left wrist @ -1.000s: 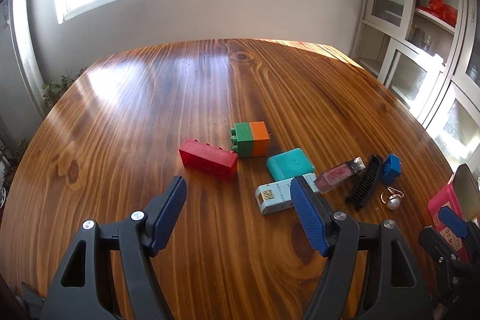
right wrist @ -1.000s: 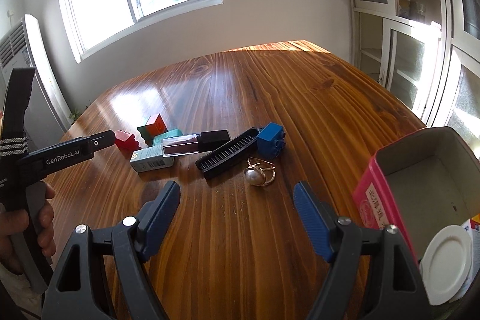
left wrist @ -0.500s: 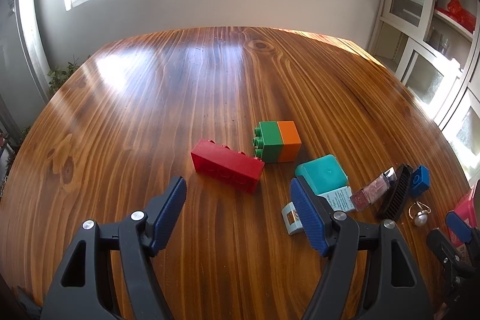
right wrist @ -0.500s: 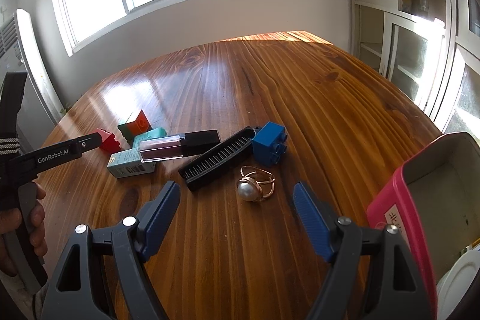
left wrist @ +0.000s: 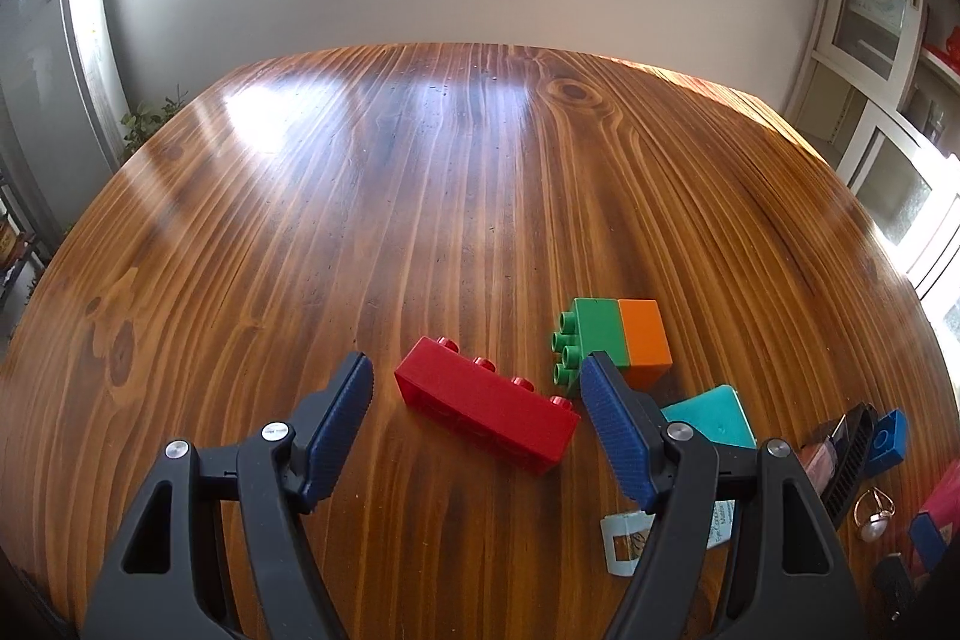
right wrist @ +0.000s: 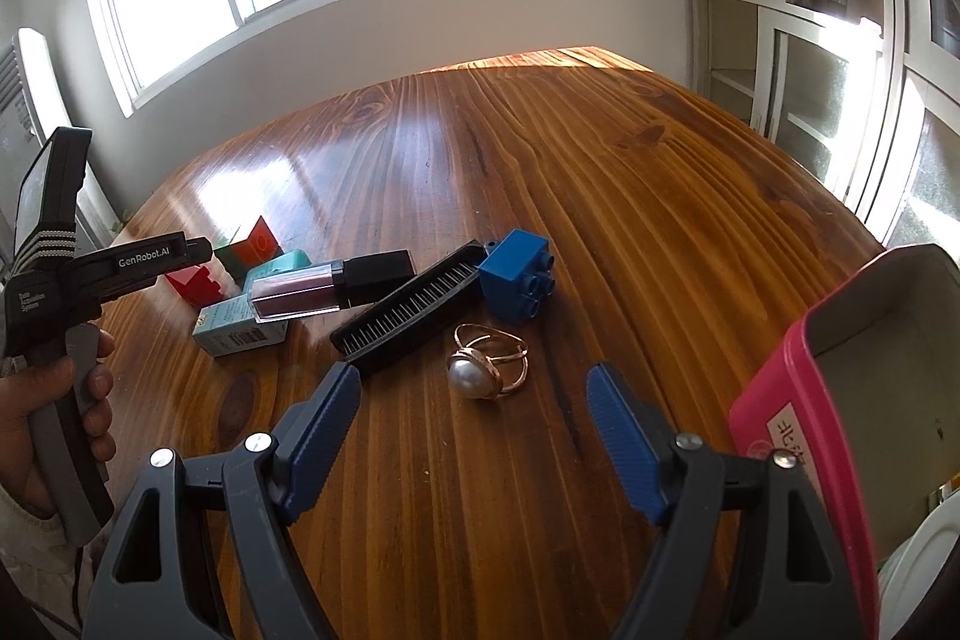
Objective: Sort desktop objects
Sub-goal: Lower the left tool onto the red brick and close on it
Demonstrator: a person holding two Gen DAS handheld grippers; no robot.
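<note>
Left wrist view shows the left hand-held gripper (left wrist: 474, 421) wide open and empty, with the red brick (left wrist: 487, 415) lying flat on the surface (left wrist: 420, 196) between its two pads but slightly ahead of them, touching neither. To grip it well, I judge the pads should drop straight over the brick's long sides, staying clear of the green-and-orange block (left wrist: 612, 340) just beyond the right pad. The right hand-held gripper (right wrist: 474, 436) also stands wide open and empty, with the pearl ring (right wrist: 487, 369) just ahead between its pads and the pink box (right wrist: 840, 400) near the surface's right edge.
</note>
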